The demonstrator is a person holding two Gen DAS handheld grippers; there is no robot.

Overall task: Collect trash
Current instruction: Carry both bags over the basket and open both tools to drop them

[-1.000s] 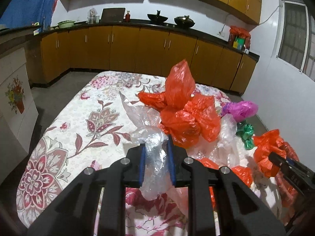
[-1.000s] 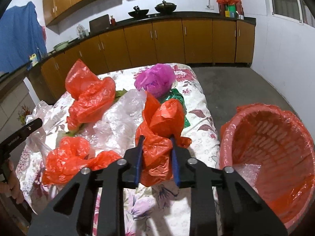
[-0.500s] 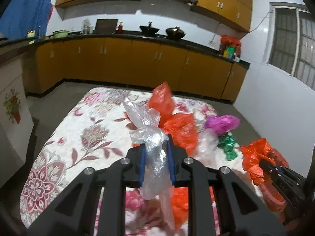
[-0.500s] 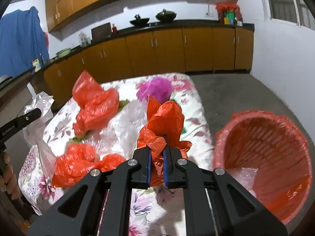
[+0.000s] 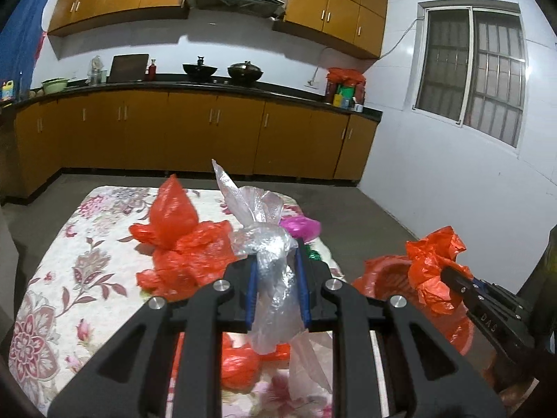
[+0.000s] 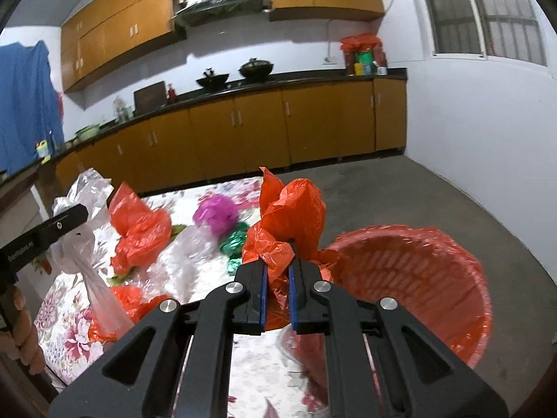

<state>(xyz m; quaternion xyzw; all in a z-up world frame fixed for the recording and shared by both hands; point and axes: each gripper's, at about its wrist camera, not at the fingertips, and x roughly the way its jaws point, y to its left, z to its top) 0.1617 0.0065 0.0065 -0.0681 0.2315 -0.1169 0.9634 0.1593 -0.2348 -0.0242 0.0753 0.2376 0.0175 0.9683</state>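
wooden cabinets, two woks, window

left gripper clamped on clear plastic bag, lifted above floral-clothed counter | red bags heaped behind | right gripper pinched red bag over red basket

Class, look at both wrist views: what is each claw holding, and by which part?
The left claw grips a crumpled clear plastic bag around its bunched middle. The right claw pinches a crumpled orange plastic bag by its lower gathered part.
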